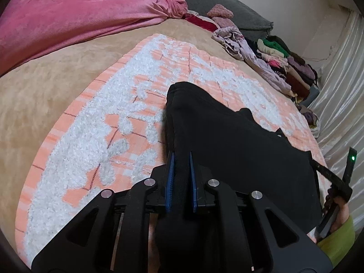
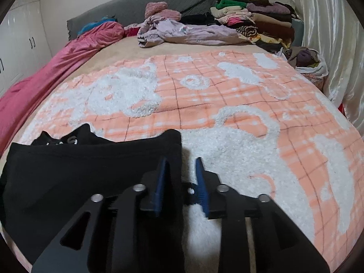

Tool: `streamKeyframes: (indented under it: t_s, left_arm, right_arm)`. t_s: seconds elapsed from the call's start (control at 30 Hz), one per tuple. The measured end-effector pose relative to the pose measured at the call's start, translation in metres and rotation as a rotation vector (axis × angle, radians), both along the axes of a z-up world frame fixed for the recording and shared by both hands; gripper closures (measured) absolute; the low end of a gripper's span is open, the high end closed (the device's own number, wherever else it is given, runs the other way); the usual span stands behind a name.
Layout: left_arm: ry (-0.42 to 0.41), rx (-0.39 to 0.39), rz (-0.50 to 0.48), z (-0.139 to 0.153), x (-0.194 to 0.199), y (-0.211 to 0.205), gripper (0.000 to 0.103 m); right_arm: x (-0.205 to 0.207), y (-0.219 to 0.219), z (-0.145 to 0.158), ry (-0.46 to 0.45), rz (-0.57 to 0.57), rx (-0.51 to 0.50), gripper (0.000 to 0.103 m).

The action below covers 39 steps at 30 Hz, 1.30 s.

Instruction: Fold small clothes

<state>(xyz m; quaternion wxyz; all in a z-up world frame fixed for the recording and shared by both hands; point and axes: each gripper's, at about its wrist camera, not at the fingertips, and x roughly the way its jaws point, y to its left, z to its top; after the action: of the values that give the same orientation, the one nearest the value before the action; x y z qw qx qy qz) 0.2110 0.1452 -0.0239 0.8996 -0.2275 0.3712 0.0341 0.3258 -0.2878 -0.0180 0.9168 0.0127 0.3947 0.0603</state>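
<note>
A black garment (image 1: 227, 141) lies on the peach and white fluffy blanket (image 1: 113, 104), partly folded. My left gripper (image 1: 180, 153) is shut on a thick fold along the garment's left edge, with black cloth filling the space between the blue pads (image 1: 170, 177). In the right wrist view the same black garment (image 2: 79, 166) fills the lower left, and its right edge runs in beside the left finger. My right gripper (image 2: 181, 159) is open there, its pads (image 2: 201, 182) apart, with white blanket showing between them.
A pink cover (image 1: 68, 20) lies along the left of the bed. Unfolded lilac clothes (image 2: 182, 31) and a stack of folded clothes (image 2: 257, 18) sit at the back by the grey headboard (image 2: 147, 4). A pale curtain (image 2: 329, 34) hangs on the right.
</note>
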Motion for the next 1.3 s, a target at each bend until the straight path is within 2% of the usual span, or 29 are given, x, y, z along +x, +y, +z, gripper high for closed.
streamKeyframes:
  t_s: [0.4,0.67,0.77,0.93,1.0,1.1,1.3]
  left_arm:
    - [-0.068,0.095,0.042,0.018,-0.024,-0.006,0.097]
    - [-0.106,0.161,-0.012,0.025,-0.038,-0.030,0.097]
    - [-0.100,0.189,-0.073,0.020,-0.040,-0.048,0.097]
    - [-0.052,0.209,-0.155,0.004,-0.040,-0.073,0.090]
    - [-0.035,0.232,-0.166,0.000,-0.041,-0.078,0.086]
    - [-0.008,0.261,-0.173,-0.007,-0.040,-0.082,0.086]
    - [-0.009,0.256,-0.171,-0.010,-0.041,-0.081,0.086]
  right_arm:
    - [-0.068,0.006,0.021,-0.083,0.087,-0.004,0.067]
    - [-0.111,0.041,0.015,-0.091,0.212,-0.052,0.067]
    - [-0.114,0.053,0.008,-0.063,0.252,-0.047,0.067]
    - [-0.116,0.065,0.000,-0.046,0.277,-0.066,0.067]
    - [-0.115,0.066,-0.006,-0.028,0.271,-0.091,0.067]
    - [-0.115,0.061,-0.013,-0.005,0.252,-0.117,0.067]
    - [-0.121,0.054,-0.017,-0.009,0.231,-0.098,0.066]
